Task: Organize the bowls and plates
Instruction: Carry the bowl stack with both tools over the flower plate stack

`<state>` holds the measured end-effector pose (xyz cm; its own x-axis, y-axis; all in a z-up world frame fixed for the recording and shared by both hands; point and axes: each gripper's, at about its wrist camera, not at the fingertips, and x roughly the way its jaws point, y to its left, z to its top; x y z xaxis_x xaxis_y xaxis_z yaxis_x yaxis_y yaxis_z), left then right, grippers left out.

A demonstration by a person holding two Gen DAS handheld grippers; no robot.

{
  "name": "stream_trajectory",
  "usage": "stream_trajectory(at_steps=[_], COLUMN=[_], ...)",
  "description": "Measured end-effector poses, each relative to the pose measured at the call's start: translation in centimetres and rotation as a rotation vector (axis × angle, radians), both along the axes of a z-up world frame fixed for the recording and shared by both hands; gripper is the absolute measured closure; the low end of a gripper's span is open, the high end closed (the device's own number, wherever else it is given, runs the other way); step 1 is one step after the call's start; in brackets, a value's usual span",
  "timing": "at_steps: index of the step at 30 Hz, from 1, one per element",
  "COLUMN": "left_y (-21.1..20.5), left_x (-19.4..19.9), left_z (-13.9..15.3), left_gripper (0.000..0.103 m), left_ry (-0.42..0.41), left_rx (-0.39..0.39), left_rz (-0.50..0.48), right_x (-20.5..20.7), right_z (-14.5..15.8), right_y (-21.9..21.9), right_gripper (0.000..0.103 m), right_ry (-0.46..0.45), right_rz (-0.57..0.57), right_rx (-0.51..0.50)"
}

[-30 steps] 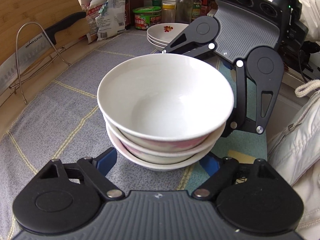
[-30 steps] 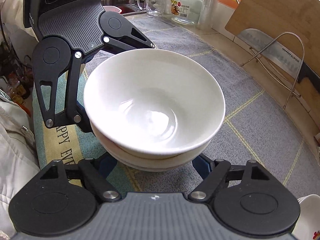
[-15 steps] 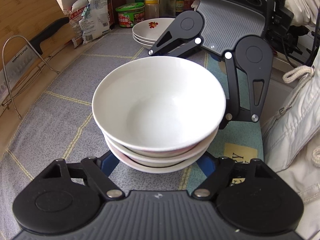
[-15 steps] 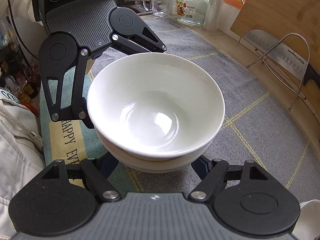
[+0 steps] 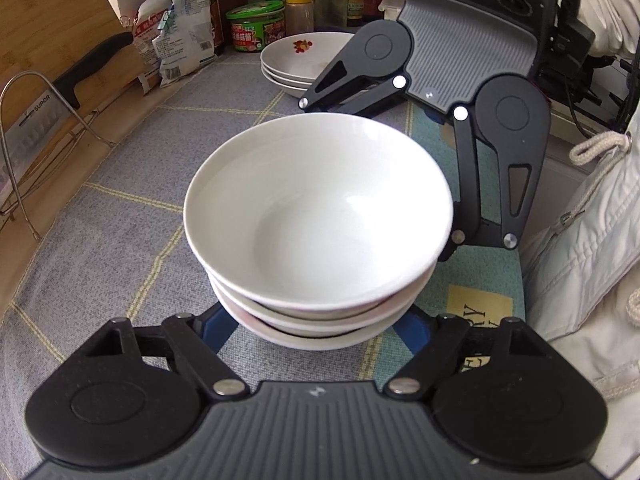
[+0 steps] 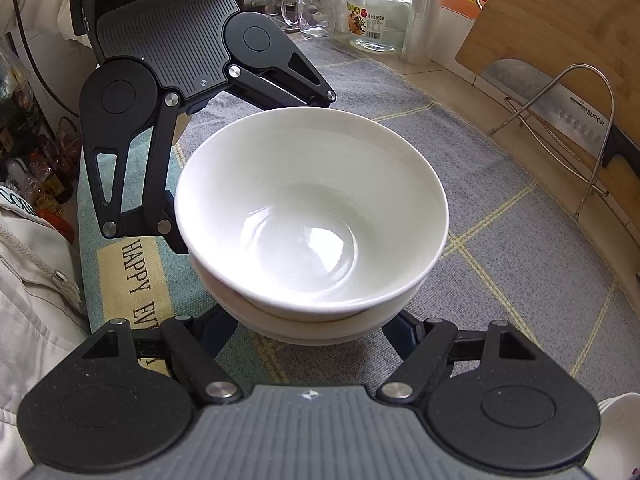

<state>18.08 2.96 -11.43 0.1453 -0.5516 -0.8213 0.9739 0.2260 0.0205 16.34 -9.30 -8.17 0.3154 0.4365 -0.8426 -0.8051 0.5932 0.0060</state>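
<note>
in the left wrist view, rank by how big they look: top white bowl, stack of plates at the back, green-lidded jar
1. top white bowl, though it sits nearest the camera
2. stack of plates
3. green-lidded jar, farthest back, so its true size is unsure

The left gripper (image 5: 316, 326) and right gripper (image 6: 310, 330) have black arms, blue fingers (image 5: 212, 326), shiny round screws and ridged grey plates, and the person wears a puffy white jacket (image 5: 588, 240).

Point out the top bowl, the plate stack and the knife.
top bowl (image 5: 320, 216): left wrist view, inner wall.
plate stack (image 5: 292, 60): left wrist view, top plate's face.
knife (image 5: 94, 66): left wrist view, black handle.
</note>
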Motion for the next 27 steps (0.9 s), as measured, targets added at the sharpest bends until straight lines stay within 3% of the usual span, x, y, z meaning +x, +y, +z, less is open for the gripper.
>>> stream_trajectory(at_steps=[27], left_y=[-3.4], left_x=[-0.7], left_z=[2.0], left_gripper=[0.021], left_ry=[-0.045], left_rx=[-0.013], left_rz=[-0.008], right_x=[-1.0], right_z=[2.9], right_y=[-3.5], right_gripper=[0.021], right_ry=[0.001], right_rz=[-0.012], right_rx=[-0.019])
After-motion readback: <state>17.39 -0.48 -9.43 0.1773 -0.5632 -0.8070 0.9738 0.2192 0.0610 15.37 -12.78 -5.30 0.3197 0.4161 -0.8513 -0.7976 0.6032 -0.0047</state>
